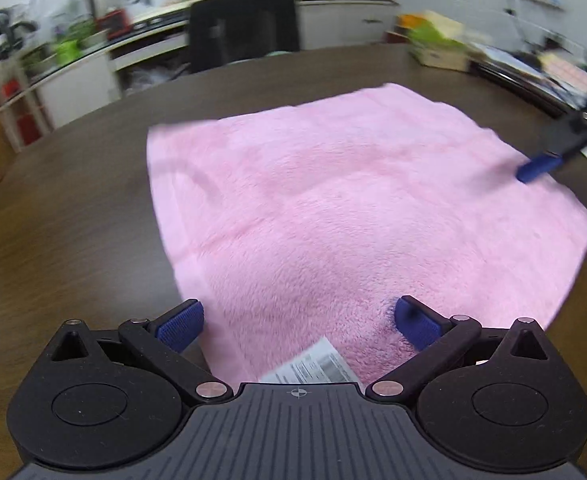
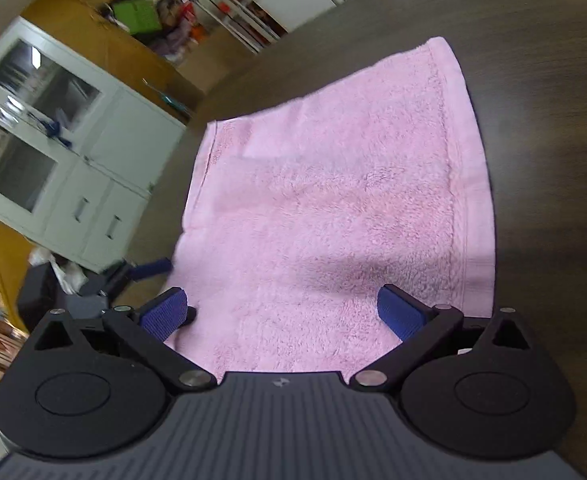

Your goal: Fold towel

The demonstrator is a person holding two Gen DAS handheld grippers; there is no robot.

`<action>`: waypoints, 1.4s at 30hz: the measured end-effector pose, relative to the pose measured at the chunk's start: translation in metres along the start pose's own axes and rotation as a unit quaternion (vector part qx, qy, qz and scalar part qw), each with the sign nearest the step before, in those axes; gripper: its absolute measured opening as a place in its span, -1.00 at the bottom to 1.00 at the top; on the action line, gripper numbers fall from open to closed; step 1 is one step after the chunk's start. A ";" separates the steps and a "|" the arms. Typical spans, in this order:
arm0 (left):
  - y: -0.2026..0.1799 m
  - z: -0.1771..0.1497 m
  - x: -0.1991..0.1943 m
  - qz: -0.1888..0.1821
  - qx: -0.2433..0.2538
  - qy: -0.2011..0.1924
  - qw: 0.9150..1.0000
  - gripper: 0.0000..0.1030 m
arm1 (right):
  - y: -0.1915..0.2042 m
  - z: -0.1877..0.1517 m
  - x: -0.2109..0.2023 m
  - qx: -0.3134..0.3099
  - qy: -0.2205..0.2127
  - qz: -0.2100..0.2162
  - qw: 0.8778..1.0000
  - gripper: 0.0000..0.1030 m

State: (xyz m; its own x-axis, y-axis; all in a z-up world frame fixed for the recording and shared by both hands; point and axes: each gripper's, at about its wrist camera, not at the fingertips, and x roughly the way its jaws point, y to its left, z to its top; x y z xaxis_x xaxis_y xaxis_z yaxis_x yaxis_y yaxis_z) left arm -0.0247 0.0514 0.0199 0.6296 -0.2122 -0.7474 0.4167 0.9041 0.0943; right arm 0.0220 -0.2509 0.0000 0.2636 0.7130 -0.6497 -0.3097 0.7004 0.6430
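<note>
Towel [image 1: 353, 208]: pink, fluffy, spread flat on a dark wood-grain table [image 1: 73, 220]; fills the centre of both wrist views. One corner points to the upper middle of the left wrist view, another to the right edge. A hemmed border runs down the right side in the right wrist view [image 2: 469, 184]. A white printed care label [image 1: 317, 364] lies at the near corner, lower centre of the left wrist view, just above the gripper body.

Left gripper [image 1: 299, 324]: jaws spread wide, holding nothing; blue pads, one over bare table at lower left, the other [image 1: 413, 320] over or on the pile near the towel's corner, contact not certain. Also seen at the left edge of the right wrist view, beside the towel's edge.

Right gripper [image 2: 281, 312]: jaws spread wide, empty; both pads low over the near end of the towel. One blue fingertip appears, blurred, at the right of the left wrist view.

Surroundings: black office chair [image 1: 245, 24] at upper centre behind the table; white glass-door cabinets [image 2: 45, 152] at left of the right wrist view.
</note>
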 end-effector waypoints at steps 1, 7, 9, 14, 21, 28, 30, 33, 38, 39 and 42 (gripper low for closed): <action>-0.003 -0.001 -0.001 0.002 0.005 -0.002 1.000 1.00 | 0.007 -0.001 -0.003 -0.012 0.008 -0.024 1.000 0.99; 0.015 0.001 0.005 -0.013 -0.017 0.004 1.000 1.00 | 0.023 -0.002 -0.006 -0.044 -0.030 -0.023 0.998 0.99; 0.019 0.002 0.007 -0.019 -0.020 0.003 1.000 1.00 | 0.018 -0.006 0.000 -0.038 -0.033 -0.019 0.999 0.99; 0.013 -0.001 0.002 -0.013 0.000 -0.016 1.000 1.00 | 0.010 -0.031 -0.002 -0.056 -0.041 -0.017 0.997 1.00; 0.012 -0.018 -0.010 -0.016 -0.026 -0.035 0.999 1.00 | 0.011 -0.065 -0.017 -0.085 -0.052 -0.014 0.995 1.00; 0.003 -0.031 -0.036 0.046 -0.033 -0.064 0.996 1.00 | 0.021 -0.089 -0.045 -0.097 -0.085 -0.004 0.992 0.99; 0.002 -0.041 -0.053 0.063 -0.024 -0.085 0.994 1.00 | 0.023 -0.099 -0.061 -0.108 -0.116 -0.015 0.987 0.99; 0.004 -0.055 -0.070 0.083 -0.028 -0.099 0.991 1.00 | 0.026 -0.118 -0.074 -0.134 -0.149 -0.068 0.977 0.99; 0.009 -0.073 -0.081 0.091 -0.077 -0.104 0.987 1.00 | 0.031 -0.139 -0.070 -0.167 -0.160 -0.118 0.966 0.93; 0.009 -0.075 -0.081 0.091 -0.087 -0.101 0.987 1.00 | 0.033 -0.141 -0.068 -0.174 -0.163 -0.128 0.963 0.93; 0.009 -0.078 -0.079 0.089 -0.109 -0.090 0.986 1.00 | 0.037 -0.143 -0.064 -0.185 -0.163 -0.142 0.959 0.92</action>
State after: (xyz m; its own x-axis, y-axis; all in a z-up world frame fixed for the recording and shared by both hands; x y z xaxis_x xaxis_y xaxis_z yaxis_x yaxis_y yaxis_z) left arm -0.1217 0.1055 0.0292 0.7943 -0.0882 -0.6011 0.1507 0.9871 0.0543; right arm -0.1371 -0.2748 0.0070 0.6381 0.5098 -0.5770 -0.4705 0.8514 0.2319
